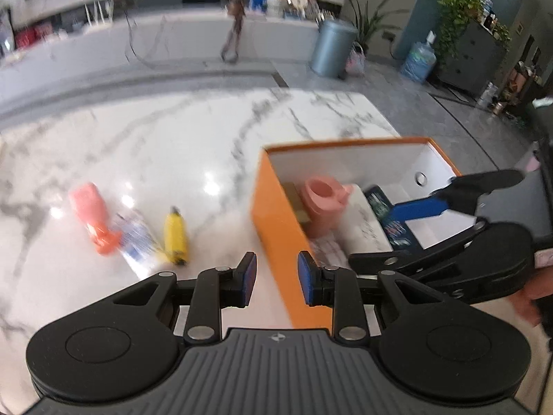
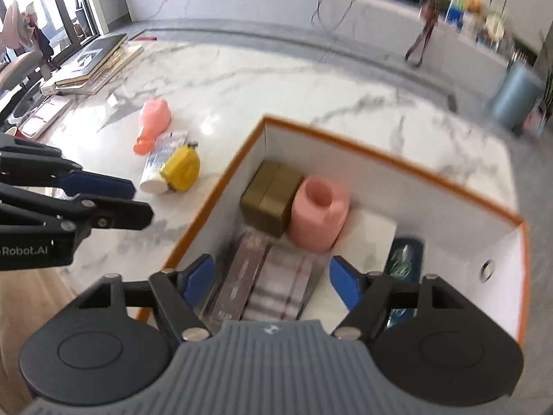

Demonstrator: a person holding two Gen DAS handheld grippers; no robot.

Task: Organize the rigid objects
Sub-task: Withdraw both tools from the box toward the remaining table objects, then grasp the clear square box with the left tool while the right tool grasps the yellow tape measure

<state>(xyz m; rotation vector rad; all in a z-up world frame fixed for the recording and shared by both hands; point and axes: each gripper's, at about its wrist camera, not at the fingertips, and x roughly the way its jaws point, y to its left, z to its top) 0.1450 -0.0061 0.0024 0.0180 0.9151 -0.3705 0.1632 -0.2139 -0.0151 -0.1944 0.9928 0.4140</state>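
The right gripper [image 2: 271, 282] is hovering at the frame's bottom, jaws spread, nothing between them, over the orange box [image 2: 390, 159] holding a pink cup [image 2: 319, 214], an olive block [image 2: 271, 200] and what may be plaid packaging [image 2: 283, 283].

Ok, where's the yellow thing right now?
The yellow object lies on the marble table, left of the orange box in the right wrist view, touching the white tube.
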